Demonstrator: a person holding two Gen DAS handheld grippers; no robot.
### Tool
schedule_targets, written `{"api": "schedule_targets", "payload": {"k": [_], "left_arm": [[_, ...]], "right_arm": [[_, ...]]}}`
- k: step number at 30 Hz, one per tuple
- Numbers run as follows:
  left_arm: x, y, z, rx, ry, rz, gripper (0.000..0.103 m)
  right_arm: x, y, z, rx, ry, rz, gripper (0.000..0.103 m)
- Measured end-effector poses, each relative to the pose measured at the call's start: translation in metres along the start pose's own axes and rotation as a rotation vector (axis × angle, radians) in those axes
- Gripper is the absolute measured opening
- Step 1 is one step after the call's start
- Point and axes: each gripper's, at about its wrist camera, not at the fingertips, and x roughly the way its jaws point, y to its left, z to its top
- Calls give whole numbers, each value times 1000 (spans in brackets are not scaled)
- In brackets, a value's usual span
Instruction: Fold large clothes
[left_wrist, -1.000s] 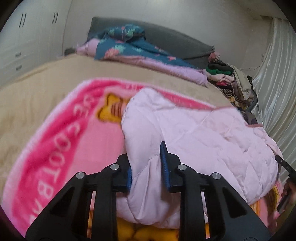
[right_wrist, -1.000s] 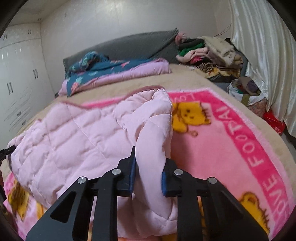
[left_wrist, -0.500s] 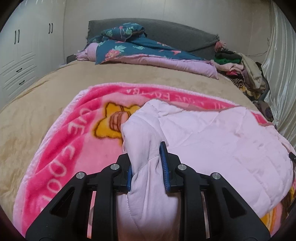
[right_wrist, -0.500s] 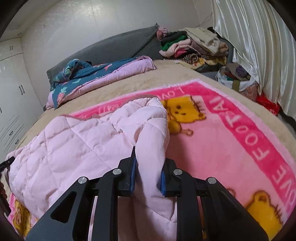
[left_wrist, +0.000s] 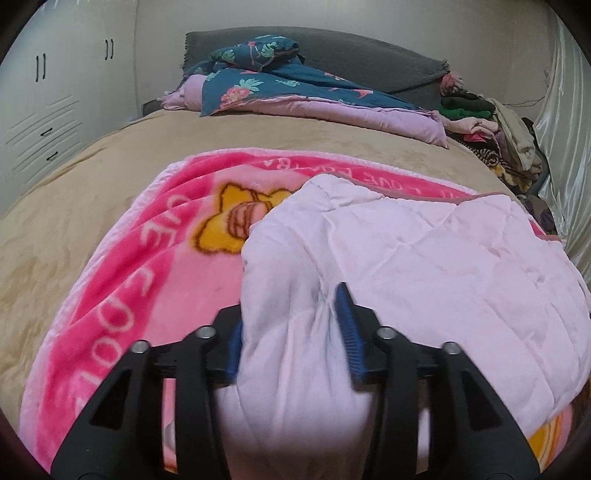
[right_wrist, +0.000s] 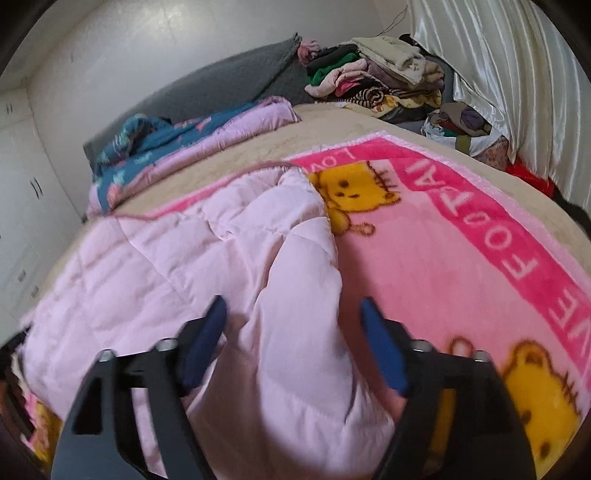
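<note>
Pale pink quilted jacket (left_wrist: 424, 251) lies puffy and folded on the bed; left gripper (left_wrist: 291, 328) and right gripper (right_wrist: 291, 332) jaws opening, fabric loose between.

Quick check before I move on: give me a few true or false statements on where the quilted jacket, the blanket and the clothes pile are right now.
1. The pale pink quilted jacket lies on the pink bear blanket. True.
2. The bear blanket is spread over a green bedcover. False: the bedcover is tan.
3. A fold of the jacket sits between the right gripper jaws. True; those jaws are opening.
4. The clothes pile is on top of the jacket. False: it is stacked at the far corner by the curtain.
5. The dark floral quilt lies by the grey headboard. True.
</note>
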Motion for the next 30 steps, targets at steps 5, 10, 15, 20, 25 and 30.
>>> {"api": "schedule_targets", "payload": {"k": [5, 10, 15, 20, 25, 30], "left_arm": [[-22, -1, -5, -7, -5, 10, 70], [-39, -4, -10, -4, -12, 7, 78], [-57, -4, -18, -20, -16, 5, 82], [-68, -2, -33, -40, 2, 1, 87], [-74, 4, -47, -68, 17, -7, 87], [-76, 8, -56, -90, 30, -9, 87]], "right_arm": [[-28, 4, -8, -2, -25, 37, 91], [-49, 10, -17, -22, -25, 63, 95], [-68, 13, -24, -13, -29, 83, 97], [-76, 16, -32, -6, -23, 95, 98], [-78, 15, -42, 17, -6, 102, 98], [-79, 15, -51, 24, 8, 97, 98]]}}
